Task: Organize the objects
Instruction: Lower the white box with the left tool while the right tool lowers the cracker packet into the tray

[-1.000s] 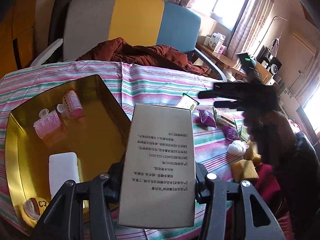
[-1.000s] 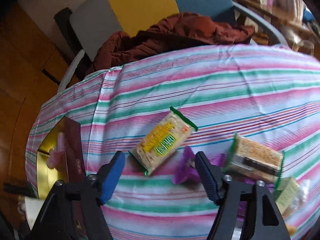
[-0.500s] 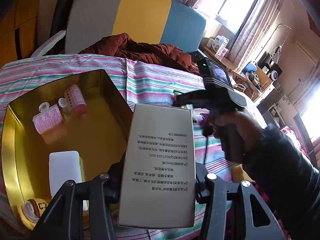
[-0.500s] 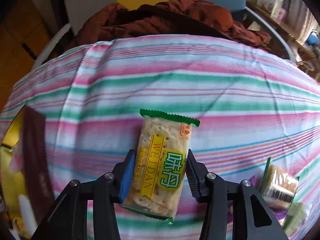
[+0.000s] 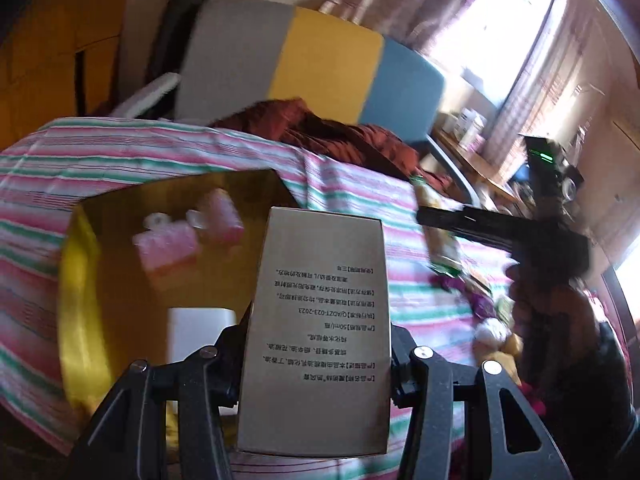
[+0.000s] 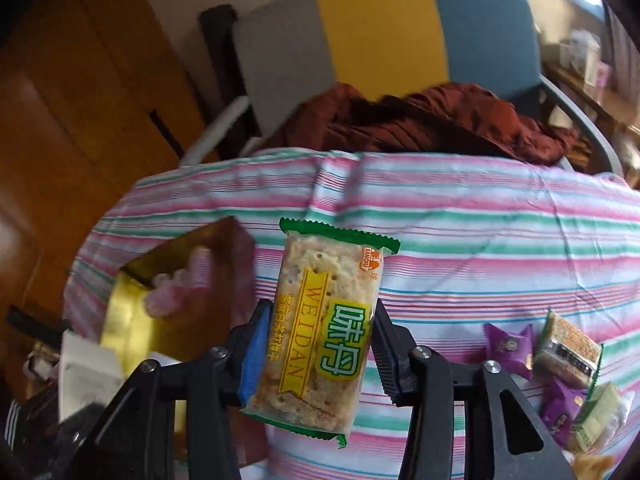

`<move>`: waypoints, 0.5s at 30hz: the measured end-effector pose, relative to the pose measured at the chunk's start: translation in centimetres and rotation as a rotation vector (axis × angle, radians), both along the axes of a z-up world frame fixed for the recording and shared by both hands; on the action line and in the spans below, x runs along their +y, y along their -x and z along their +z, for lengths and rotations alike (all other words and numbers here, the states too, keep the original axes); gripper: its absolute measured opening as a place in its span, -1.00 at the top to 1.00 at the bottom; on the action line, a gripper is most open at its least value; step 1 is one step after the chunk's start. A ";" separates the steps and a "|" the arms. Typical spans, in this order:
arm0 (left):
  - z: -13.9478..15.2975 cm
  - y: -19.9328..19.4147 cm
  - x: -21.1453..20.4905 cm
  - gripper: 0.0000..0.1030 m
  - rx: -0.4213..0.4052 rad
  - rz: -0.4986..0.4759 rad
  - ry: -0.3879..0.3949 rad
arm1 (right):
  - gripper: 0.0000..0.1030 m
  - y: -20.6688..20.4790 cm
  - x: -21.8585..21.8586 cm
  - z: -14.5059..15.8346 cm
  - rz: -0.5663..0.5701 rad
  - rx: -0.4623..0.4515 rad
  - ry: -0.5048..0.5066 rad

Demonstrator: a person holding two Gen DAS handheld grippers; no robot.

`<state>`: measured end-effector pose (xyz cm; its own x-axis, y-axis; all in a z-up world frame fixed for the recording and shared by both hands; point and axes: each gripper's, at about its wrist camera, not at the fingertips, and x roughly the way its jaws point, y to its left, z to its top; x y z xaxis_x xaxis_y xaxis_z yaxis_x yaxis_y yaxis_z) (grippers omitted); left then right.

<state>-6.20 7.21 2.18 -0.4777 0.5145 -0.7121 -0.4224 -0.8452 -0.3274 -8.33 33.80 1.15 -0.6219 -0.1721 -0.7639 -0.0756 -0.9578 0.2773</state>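
With both tongs loaded, the step in hand reads as carry-to-container. Left tongs (image 5: 318, 354) clamped on a tall grey carton (image 5: 320, 320) with printed text, held upright at the near right edge of the gold tray (image 5: 80, 280). Right tongs (image 6: 316, 354) clamped on a green-edged cracker packet (image 6: 320, 328), lifted clear of the counter (image 6: 500, 248), tray to its left.

Tray already holds pink hair rollers (image 5: 168, 244) and a white flat block (image 5: 200, 328).

Next move, my judgement: bring each item over the open floor of the tray, lower, then release; keep the carton from tipping onto the rollers.

Counter covered in pink-green striped cloth; purple-wrapped sweets (image 6: 508, 344) and other snack packs (image 6: 568, 352) remain at its right. Beyond: a grey-yellow-blue chair (image 6: 380, 32) with a rust-coloured garment (image 6: 420, 120), wooden cabinets left, bright window right.
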 end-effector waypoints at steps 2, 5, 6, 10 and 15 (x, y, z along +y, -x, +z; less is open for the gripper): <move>0.2 0.8 -1.8 0.00 0.005 0.052 -0.001 | 0.07 0.1 -1.8 0.3 0.048 0.013 0.009; 0.2 2.4 -4.5 0.00 0.004 0.129 0.007 | 0.07 0.9 -5.3 0.4 0.128 0.008 0.022; 0.1 3.0 -5.4 -0.01 0.000 0.155 0.015 | 0.07 1.3 -6.5 0.2 0.154 0.001 0.030; -0.8 6.0 -8.0 -0.01 -0.029 0.234 0.053 | 0.07 3.7 -10.8 -0.7 0.225 -0.031 0.056; -1.6 9.1 -9.9 -0.29 -0.047 0.307 0.073 | 0.02 7.9 -15.2 -2.1 0.256 -0.093 0.169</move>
<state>-15.31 -2.65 0.53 -0.5681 0.2982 -0.7670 -0.1299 -0.9529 -0.2742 -16.23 18.65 -0.99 -0.4714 -0.4429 -0.7627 0.1295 -0.8902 0.4369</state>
